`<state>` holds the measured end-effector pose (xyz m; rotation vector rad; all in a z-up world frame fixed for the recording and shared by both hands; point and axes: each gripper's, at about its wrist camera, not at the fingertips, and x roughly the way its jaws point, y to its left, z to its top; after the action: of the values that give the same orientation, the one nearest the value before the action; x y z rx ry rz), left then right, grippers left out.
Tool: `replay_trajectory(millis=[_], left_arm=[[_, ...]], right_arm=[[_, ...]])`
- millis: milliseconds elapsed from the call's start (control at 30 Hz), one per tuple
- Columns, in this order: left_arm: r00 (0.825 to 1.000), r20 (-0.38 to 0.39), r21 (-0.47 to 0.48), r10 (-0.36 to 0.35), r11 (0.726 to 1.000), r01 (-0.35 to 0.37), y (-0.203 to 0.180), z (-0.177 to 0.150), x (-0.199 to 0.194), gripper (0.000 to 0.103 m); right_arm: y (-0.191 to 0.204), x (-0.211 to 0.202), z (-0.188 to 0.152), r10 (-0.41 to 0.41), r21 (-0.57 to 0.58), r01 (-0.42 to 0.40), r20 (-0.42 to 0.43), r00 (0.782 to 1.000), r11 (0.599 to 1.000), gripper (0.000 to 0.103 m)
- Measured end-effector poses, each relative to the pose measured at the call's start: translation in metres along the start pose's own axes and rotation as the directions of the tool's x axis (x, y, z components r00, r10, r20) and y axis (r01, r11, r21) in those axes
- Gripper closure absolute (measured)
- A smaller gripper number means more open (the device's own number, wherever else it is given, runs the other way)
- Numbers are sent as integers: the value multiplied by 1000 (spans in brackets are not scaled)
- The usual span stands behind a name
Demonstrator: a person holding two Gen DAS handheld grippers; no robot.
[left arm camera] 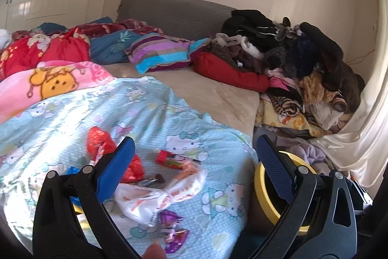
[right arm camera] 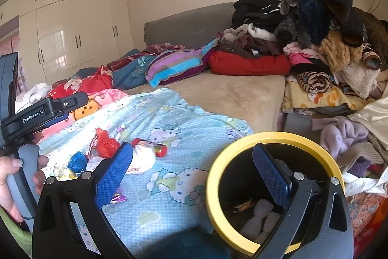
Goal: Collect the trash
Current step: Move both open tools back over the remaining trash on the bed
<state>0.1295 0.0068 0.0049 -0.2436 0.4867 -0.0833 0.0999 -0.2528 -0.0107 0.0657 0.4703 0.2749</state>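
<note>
Your right wrist view shows what the left cannot: the inside of the yellow-rimmed trash bin (right arm camera: 274, 137), where a few pale crumpled scraps and one orange-brown wrapper lie at the bottom. It also shows your left hand (right arm camera: 9, 176) wrapped round the grey handle of the left gripper at the frame's left edge. The left wrist view shows only an arc of that bin's rim (left arm camera: 260, 188), just beside the edge of the bed, but it gives you the closer look at the trash.

On the light blue cat-print blanket (left arm camera: 155, 113) you can count one crumpled red plastic bag (left arm camera: 99, 140), one red candy wrapper (left arm camera: 169, 159), one white plastic bag with orange print (left arm camera: 150, 198), one small dark brown wrapper (left arm camera: 157, 179) and two shiny purple foil wrappers (left arm camera: 173, 229). The right view adds one blue wrapper (right arm camera: 77, 160) left of the red bag.

The left gripper (left arm camera: 194, 166) stands wide open above the trash with nothing between its blue pads. The right gripper (right arm camera: 192, 166) is also spread wide and empty, its right finger over the bin's mouth.

One heap of dark and mixed clothes (right arm camera: 315, 28) fills the bed's far right corner.
</note>
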Motion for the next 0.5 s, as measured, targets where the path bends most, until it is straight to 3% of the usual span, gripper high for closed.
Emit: replay_trajectory(millis=[500], left_arm=[[996, 26, -92, 91, 992, -88, 60, 12, -16, 11]], right_arm=[[38, 37, 7, 66, 15, -65, -84, 994, 998, 6]])
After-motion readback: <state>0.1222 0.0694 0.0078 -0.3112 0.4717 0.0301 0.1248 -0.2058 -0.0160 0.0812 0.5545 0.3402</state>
